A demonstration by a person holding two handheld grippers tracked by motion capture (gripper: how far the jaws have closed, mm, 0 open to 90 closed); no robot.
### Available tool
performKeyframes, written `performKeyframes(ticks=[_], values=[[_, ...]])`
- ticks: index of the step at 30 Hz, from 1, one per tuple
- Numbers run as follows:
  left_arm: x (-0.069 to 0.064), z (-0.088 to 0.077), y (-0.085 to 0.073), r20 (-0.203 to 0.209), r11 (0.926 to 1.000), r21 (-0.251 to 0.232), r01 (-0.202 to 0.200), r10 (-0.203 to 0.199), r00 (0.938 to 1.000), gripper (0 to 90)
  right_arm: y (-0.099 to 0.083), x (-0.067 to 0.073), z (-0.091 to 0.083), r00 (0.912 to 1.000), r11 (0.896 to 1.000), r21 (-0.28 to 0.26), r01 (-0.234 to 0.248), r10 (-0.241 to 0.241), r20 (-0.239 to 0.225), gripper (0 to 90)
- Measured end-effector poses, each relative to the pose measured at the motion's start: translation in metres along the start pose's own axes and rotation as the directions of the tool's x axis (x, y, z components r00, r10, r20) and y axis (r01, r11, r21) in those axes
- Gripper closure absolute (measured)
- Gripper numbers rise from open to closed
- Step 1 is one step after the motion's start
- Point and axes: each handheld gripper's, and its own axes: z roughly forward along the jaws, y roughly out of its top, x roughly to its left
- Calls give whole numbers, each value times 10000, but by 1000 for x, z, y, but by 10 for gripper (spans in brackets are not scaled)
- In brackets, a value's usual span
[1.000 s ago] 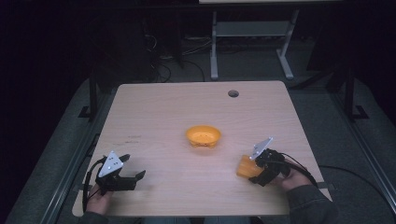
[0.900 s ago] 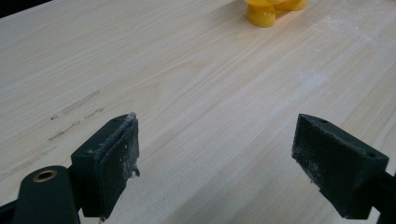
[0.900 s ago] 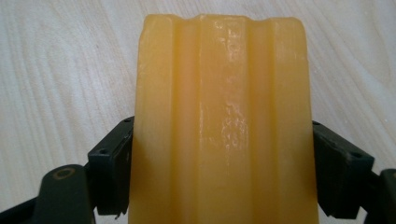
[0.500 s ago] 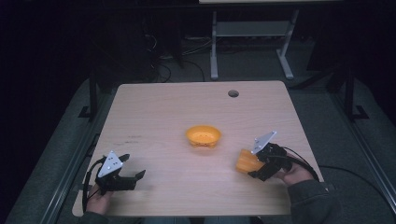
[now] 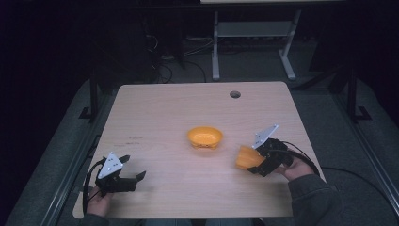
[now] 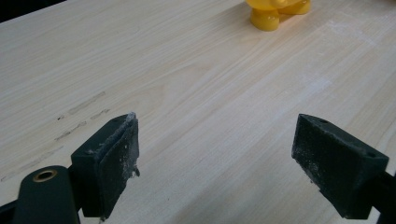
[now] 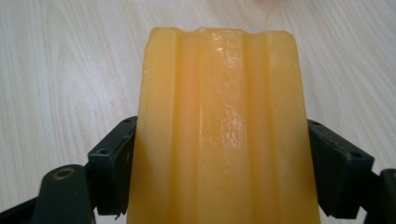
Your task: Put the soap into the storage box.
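Desk (image 5: 155, 113): pale wood. Orange bowl (image 5: 204, 137) at centre. Orange ribbed cup (image 5: 248, 157) right of bowl, near side, lying sideways, pinched by right tongs (image 5: 256, 162). Left tongs (image 5: 134, 181) spread, idle, near left corner. Step judged: carrying cup. Next likely: bring it left to bowl, then release.

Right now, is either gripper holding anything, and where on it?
The right gripper clamps the orange ribbed cup across its side walls. The left gripper is open, empty.
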Motion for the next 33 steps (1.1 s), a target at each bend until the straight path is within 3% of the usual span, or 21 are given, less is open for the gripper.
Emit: performKeyframes(ticks=[33], values=[[2, -1, 1, -49, 9997, -197, 169, -170, 9998, 143, 54, -21, -3, 9967, 9970, -62, 774, -775, -231, 206]])
